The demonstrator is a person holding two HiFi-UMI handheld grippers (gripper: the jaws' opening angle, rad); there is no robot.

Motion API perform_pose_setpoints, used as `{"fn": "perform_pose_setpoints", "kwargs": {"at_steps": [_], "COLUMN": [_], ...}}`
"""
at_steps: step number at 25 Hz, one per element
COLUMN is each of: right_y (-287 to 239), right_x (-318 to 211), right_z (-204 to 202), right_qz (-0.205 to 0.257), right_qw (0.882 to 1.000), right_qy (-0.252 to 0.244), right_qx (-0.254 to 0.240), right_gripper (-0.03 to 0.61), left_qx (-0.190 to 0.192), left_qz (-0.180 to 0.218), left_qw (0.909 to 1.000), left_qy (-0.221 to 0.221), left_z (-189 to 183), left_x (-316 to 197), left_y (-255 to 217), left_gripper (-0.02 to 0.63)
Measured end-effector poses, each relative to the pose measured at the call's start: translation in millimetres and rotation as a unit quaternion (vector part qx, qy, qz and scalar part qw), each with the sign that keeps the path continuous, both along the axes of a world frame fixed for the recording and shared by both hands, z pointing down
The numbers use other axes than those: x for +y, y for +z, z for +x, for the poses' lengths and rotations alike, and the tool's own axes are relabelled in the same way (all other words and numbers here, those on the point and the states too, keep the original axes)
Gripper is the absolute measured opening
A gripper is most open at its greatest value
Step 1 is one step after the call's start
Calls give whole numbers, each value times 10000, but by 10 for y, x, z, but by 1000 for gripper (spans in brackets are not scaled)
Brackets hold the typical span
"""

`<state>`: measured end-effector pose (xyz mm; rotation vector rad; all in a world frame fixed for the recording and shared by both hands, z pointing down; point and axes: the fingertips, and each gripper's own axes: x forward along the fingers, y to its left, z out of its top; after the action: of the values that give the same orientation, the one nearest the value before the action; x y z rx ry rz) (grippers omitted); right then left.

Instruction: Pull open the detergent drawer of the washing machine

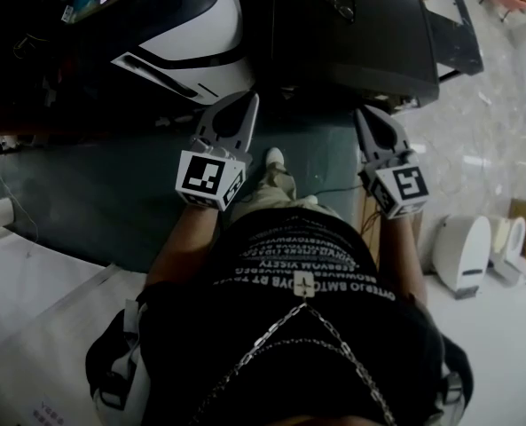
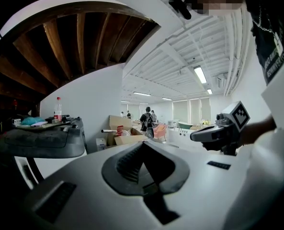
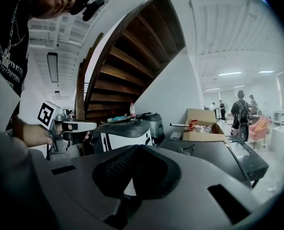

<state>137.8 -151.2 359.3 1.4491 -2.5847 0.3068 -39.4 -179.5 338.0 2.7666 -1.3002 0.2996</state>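
**Inspector:** Report the state of the left gripper.

**Operator:** Its 2 grey jaws are closed tip to tip, with nothing between them. The hand holds it low in front of the body, pointing forward.

**Inspector:** And the right gripper?

**Operator:** Same condition: jaws together at the tips, empty. It is level with the left one, and the 2 are well apart from each other.

**Inspector:** Locate the detergent drawer.

**Operator:** No view resolves a drawer. 2 machines stand ahead, side by side. The white appliance with a dark grey top is in front of the left gripper. The dark grey box-shaped appliance is in front of the right gripper, with its flat top just beyond those jaws. I cannot tell which of them is the washing machine.

**Inspector:** Any contact?

**Operator:** None visible. Both grippers are near the machines but short of them.

**Inspector:** Other items?

**Operator:** 1 clear plastic bottle with a red cap stands upright on the white appliance. 1 open brown cardboard box sits behind the dark appliance.
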Motion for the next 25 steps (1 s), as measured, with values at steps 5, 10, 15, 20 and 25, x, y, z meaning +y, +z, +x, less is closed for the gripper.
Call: {"fn": "perform_pose_setpoints", "kwargs": {"at_steps": [5,10,15,20,25], "right_y": [153,319,542,763,1027], "right_x": [-177,-318,-474,-640,-764], "right_z": [1,10,75,127,231], "right_qz": [-172,-317,-507,-639,-831], "right_qw": [9997,9992,9981,9973,9951], "right_qy": [68,108,224,237,312], "right_qx": [143,198,275,284,445], "right_gripper": [3,3,3,3,3], "left_qx": [-40,-97,-305,-411,-475], "left_qz": [-122,-250,-324,-418,-589], "left_qw": [9999,9996,9990,9982,9970], "left_qy": [-7,34,85,114,138], "left_z": [-62,-80,-82,-65,-37], "left_x": [-202,-356,-505,-643,-741], "left_y": [166,364,544,732,953], "left_gripper": [-4,-3,-3,-3,-3]}}
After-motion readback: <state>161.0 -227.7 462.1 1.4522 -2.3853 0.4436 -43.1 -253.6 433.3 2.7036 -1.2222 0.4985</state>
